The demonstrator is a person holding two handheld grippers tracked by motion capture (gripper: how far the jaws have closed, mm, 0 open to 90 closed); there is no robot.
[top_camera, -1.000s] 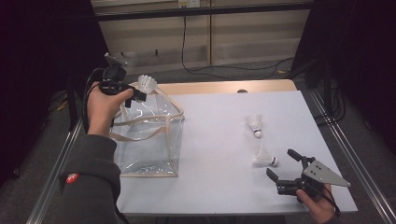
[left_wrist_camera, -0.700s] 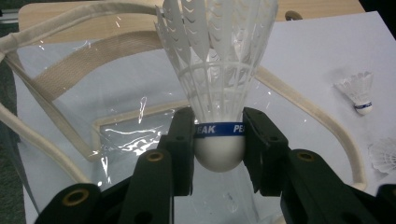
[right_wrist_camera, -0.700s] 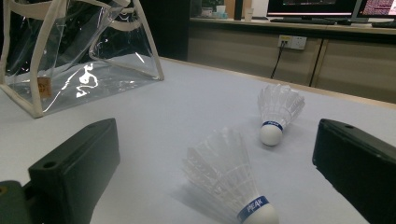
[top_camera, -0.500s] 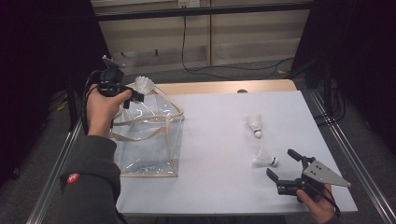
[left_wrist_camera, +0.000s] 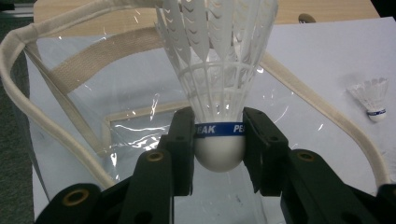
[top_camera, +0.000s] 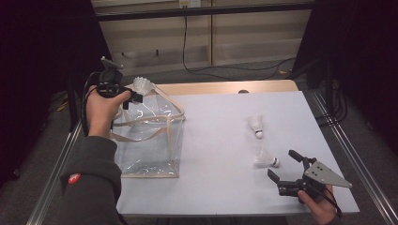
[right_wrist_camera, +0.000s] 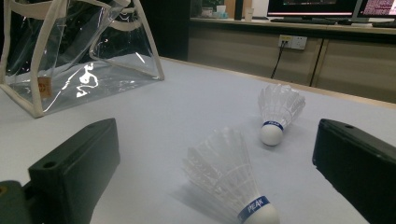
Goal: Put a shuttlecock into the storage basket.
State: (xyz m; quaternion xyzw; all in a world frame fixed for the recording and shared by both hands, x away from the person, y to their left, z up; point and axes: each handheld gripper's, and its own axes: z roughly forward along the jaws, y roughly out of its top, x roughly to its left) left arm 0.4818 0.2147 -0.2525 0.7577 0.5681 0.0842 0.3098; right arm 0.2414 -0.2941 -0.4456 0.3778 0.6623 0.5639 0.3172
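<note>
My left claw was clenched on a shuttlecock, its jaws pinching the white cork on either side just at the blue band, feathers pointing up and away from the camera. From the high view I had that claw raised over the open top of the clear bag, the shuttlecock's skirt poking out beyond the jaws near the bag's far rim. The bag stood at the left of the white desk, its cream handles looping beneath the held shuttlecock. My right claw was spread wide and gripping nothing, low at the desk's near right, with a second shuttlecock lying on its side between the jaws but touching neither. A third shuttlecock lay just beyond it, cork toward me. In the left gripper view the feather tips ran off the top edge, and the band's lettering was partly covered by the jaws.
</note>
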